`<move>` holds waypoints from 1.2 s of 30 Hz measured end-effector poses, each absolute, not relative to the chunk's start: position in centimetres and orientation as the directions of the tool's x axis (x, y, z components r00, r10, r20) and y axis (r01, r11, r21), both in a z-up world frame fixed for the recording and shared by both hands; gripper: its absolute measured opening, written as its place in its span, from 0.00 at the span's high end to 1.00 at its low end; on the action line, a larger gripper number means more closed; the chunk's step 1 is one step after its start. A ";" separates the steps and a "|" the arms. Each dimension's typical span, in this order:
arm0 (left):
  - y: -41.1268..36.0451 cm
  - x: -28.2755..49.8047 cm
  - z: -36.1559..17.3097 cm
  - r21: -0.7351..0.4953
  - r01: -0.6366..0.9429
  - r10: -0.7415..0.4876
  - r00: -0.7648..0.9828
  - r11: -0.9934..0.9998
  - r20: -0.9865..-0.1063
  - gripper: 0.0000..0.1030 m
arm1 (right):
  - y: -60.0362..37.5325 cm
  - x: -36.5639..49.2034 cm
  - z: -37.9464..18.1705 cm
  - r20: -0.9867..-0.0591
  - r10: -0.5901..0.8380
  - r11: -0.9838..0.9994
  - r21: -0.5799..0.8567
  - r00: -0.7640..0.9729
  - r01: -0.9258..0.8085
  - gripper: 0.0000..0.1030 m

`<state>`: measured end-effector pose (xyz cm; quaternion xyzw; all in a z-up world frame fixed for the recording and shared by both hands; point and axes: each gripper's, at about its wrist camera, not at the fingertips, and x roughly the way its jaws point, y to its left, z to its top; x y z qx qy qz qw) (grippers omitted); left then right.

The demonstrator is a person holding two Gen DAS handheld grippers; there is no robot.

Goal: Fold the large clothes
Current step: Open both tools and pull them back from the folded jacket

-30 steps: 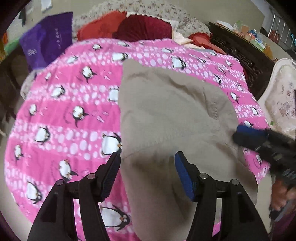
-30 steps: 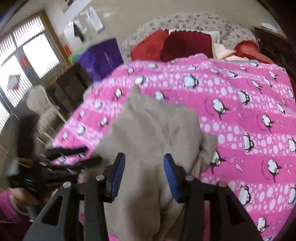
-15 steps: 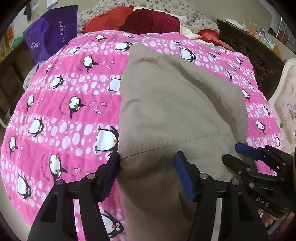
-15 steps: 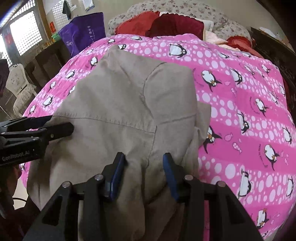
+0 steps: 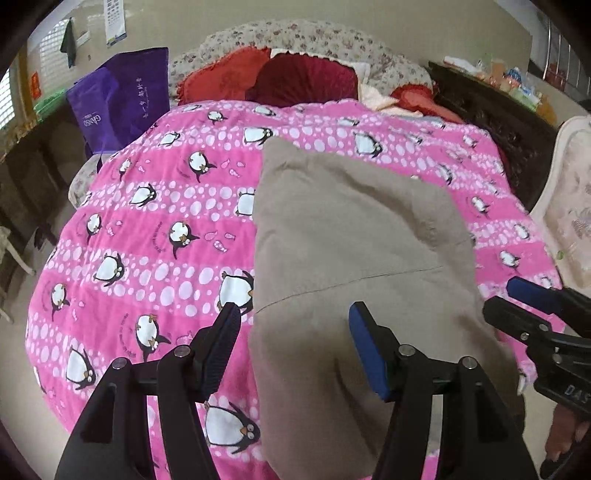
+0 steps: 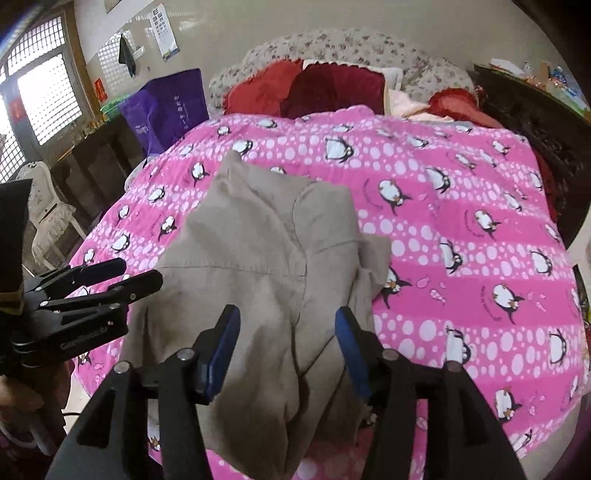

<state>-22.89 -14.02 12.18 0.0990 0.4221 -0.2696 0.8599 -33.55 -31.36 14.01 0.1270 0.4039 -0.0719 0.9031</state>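
Both grippers, left [image 5: 291, 332] and right [image 6: 286, 334], open over the loose beige cotton garment [image 5: 351, 236], right's jaws just widened; a single-layer pinch could skew the fold.

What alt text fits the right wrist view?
A beige garment lies spread on a pink penguin quilt, with the right gripper open above its near end. The left gripper reaches in from the left; red pillows sit behind.

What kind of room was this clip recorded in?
Most likely a home bedroom: a bed under a pink penguin quilt, red pillows against a floral headboard, and a dark wooden dresser beside it.
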 end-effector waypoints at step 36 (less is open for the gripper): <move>-11.8 -25.4 15.4 0.005 0.477 -0.335 0.626 0.879 -0.705 0.52 | -30.2 -34.7 15.9 -0.726 -0.156 0.931 0.119 0.670 0.346 0.21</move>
